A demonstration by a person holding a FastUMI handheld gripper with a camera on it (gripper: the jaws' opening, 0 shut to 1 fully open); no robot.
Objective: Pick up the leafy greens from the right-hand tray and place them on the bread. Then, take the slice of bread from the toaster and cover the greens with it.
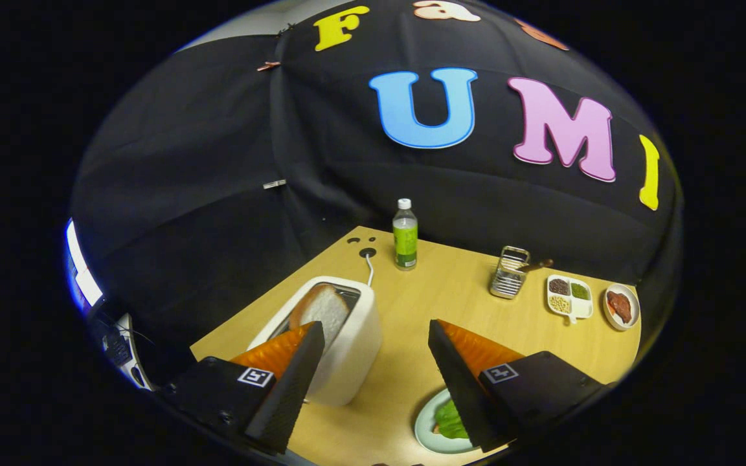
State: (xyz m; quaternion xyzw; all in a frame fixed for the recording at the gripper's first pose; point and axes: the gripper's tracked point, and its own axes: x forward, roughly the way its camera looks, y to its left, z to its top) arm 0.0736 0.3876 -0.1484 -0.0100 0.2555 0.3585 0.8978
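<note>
The tool point(373, 362) hangs above the desk point(412, 304) with its fingers point(292, 375) spread wide and nothing between them. Just below the right finger sits a pale plate point(428, 433) with the greens point(452, 421) on it, partly hidden by that finger; whether bread lies under them cannot be told. That suggests the greens are already placed, though this is only a reading of how things lie.

Just ahead of the left finger stands the white toaster point(353, 343), its slot facing up with a slice point(324, 307) poking out, high enough to be pinched by its top edge. The open fingers fit a coming reach for it, likely the step in hand. A cord runs from the toaster back to a hole in the desk.

Further off, well apart from the work, stand a bottle point(405, 236), a metal rack point(509, 272), a divided tray point(570, 296) of small foods and a dish point(621, 306), kept clear of the tool's path.
</note>
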